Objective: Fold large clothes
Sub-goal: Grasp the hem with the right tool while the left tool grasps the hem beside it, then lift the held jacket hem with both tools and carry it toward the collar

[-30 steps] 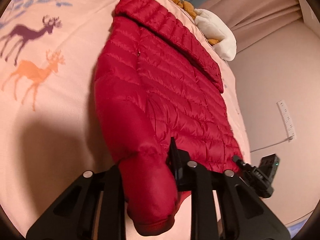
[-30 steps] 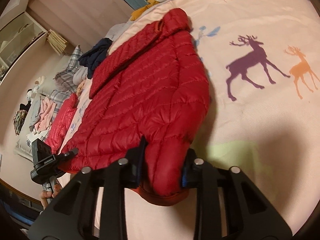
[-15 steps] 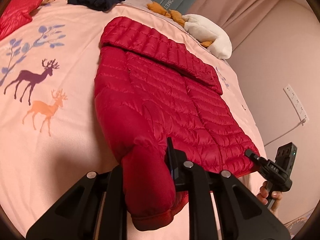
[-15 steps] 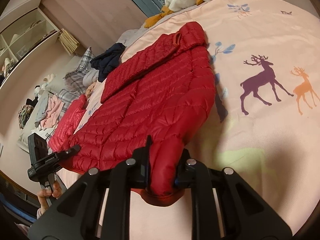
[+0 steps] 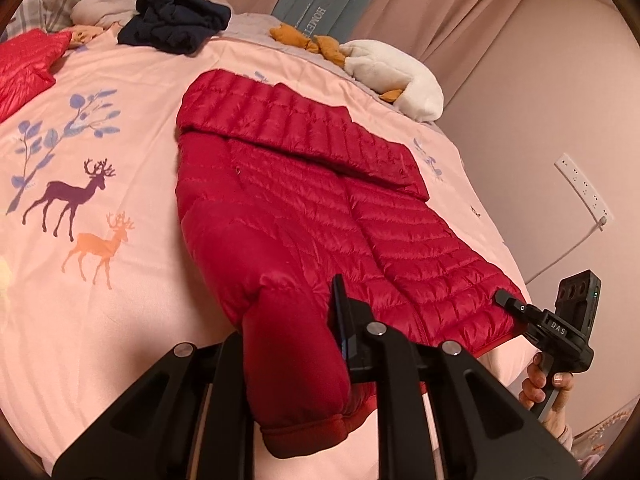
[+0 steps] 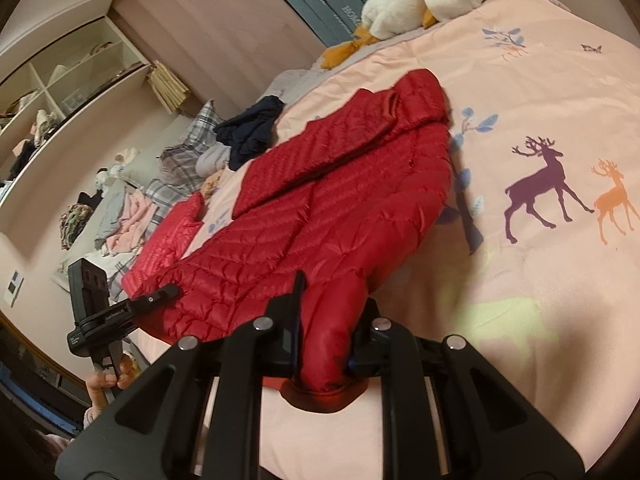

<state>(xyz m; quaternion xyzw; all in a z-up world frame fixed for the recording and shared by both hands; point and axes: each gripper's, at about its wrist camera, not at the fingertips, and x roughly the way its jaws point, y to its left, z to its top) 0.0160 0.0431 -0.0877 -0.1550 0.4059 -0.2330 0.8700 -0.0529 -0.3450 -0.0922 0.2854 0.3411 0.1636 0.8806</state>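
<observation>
**Both corners gripped, the fold itself not yet made**

Nearest to us, each tool has a grip on the red down jacket [image 5: 304, 208]. The left tool [image 5: 296, 344] is closed tight on a puffy bunch of red fabric at the jacket's near left corner, seemingly the sleeve end with its ribbed cuff hanging below the fingers. The right tool [image 6: 328, 336] is clamped the same way on the matching bunch at the near right corner, with a red cuff edge showing beneath it. In each wrist view we also see the other tool out at the side, held in a hand at the bed's near edge.

Beyond the tools, the jacket lies spread flat along the pink deer-print bed [image 5: 80, 300], front up, zip line running away from us, hood or collar at the far end. We judge the task to be at its start: the garment is laid out and gripped, but no fold lies in it yet. Carrying the near end over and any further folds remain.

Farther off lie a dark garment [image 5: 176, 20], another red piece [image 5: 28, 60] and a plush duck [image 5: 392, 72].
</observation>
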